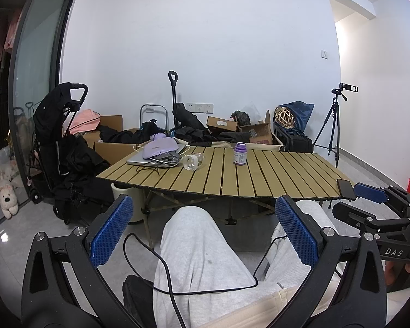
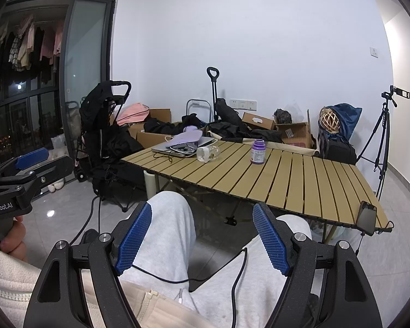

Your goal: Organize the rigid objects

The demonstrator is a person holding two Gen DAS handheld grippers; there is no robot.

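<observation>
A purple bottle point(image 1: 240, 154) stands upright on the slatted wooden table point(image 1: 273, 180); it also shows in the right wrist view point(image 2: 258, 151). A clear jar with a white lid point(image 1: 193, 161) lies on its side to its left, seen too in the right wrist view point(image 2: 208, 153). My left gripper point(image 1: 205, 229) is open and empty, held over my lap well short of the table. My right gripper point(image 2: 202, 235) is open and empty too, beside the left one.
A laptop with a lilac case and cables point(image 1: 158, 153) sits at the table's far left. A black phone point(image 2: 366, 217) lies on the near right edge. A stroller point(image 1: 60, 142), boxes, bags and a tripod point(image 1: 333, 128) stand around the table.
</observation>
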